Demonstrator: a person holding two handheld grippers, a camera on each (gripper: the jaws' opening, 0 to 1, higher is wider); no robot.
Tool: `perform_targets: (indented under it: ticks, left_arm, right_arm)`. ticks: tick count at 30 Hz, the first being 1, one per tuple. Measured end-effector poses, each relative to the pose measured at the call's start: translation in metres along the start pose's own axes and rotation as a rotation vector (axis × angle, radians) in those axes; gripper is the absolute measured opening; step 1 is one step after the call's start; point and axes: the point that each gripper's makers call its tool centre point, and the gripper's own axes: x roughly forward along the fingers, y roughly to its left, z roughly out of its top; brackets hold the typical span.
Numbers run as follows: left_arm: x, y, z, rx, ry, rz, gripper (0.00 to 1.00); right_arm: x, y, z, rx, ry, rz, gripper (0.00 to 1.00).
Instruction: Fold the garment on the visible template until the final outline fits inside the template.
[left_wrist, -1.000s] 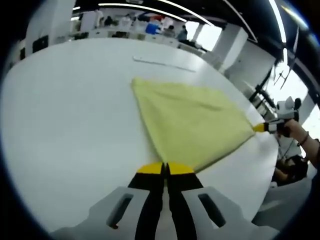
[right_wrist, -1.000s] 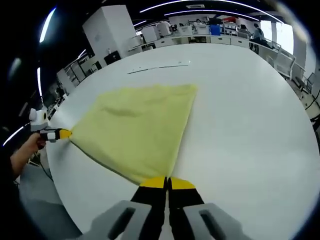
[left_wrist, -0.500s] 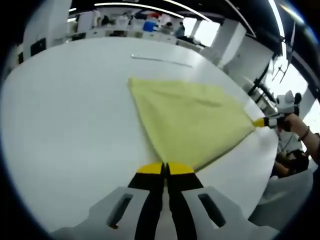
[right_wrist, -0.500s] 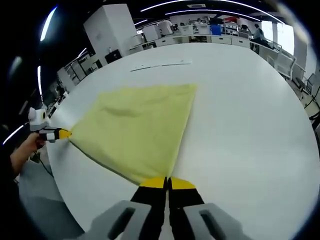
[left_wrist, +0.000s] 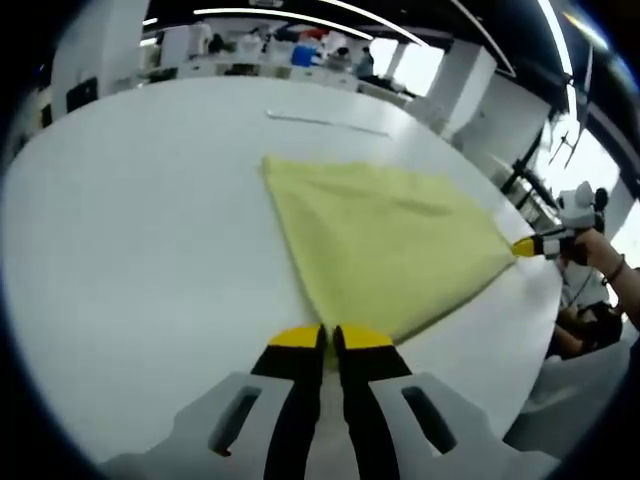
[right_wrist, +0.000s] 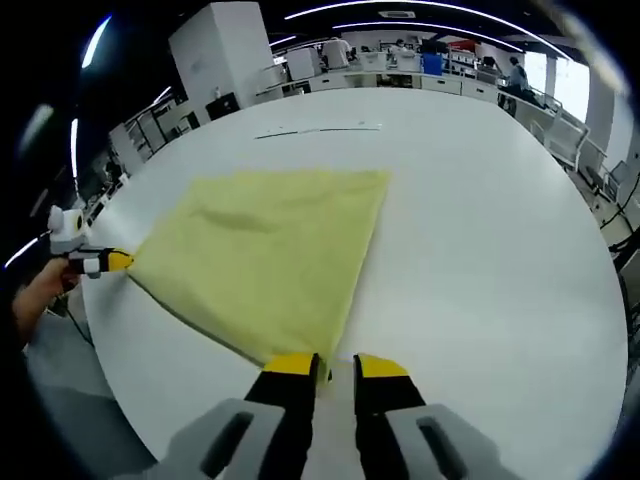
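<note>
You are opening both claws at the near corners of the yellow garment (left_wrist: 385, 245) lying flat on the white table (left_wrist: 130, 230), the right gripper (right_wrist: 335, 365) gaping wider than the left gripper (left_wrist: 328, 338), so dragging either corner away risks rumpling the fold.

A: Which colours are showing on the folded cloth garment (left_wrist: 385, 250) and the round table (left_wrist: 130, 230)?

B: The garment is showing a plain pale yellow, unpatterned; the table is showing plain white, with a thin pale strip (right_wrist: 318, 130) lying across its far side.

A: And the left gripper (left_wrist: 329, 342) and right gripper (right_wrist: 337, 368)?

B: Both are showing yellow jaw tips on black jaws, above light grey bodies.
</note>
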Motion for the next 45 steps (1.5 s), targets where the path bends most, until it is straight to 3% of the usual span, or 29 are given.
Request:
perform_targets:
  ticks: [3, 14, 20, 28, 36, 45]
  left_arm:
    - [-0.003, 0.000, 0.006, -0.018, -0.021, -0.002, 0.21]
    - [-0.018, -0.015, 0.029, 0.035, -0.091, -0.021, 0.49]
    - [-0.033, -0.033, 0.044, 0.065, -0.129, -0.058, 0.65]
    - [-0.049, -0.049, 0.050, 0.146, -0.135, -0.072, 0.84]
    - [-0.061, -0.054, 0.048, 0.166, -0.136, -0.070, 0.93]
    - [-0.072, -0.055, 0.044, 0.157, -0.153, -0.064, 0.99]
  right_arm:
    - [-0.002, 0.000, 0.003, 0.003, -0.015, -0.006, 0.27]
    - [-0.015, 0.011, 0.012, -0.027, -0.027, -0.003, 0.68]
    - [-0.028, 0.027, 0.017, -0.058, -0.041, 0.035, 0.75]
    - [-0.048, 0.044, 0.023, -0.100, -0.066, 0.054, 0.85]
    - [-0.065, 0.058, 0.028, -0.124, -0.102, 0.080, 0.98]
    - [-0.082, 0.070, 0.034, -0.122, -0.176, 0.093, 1.00]
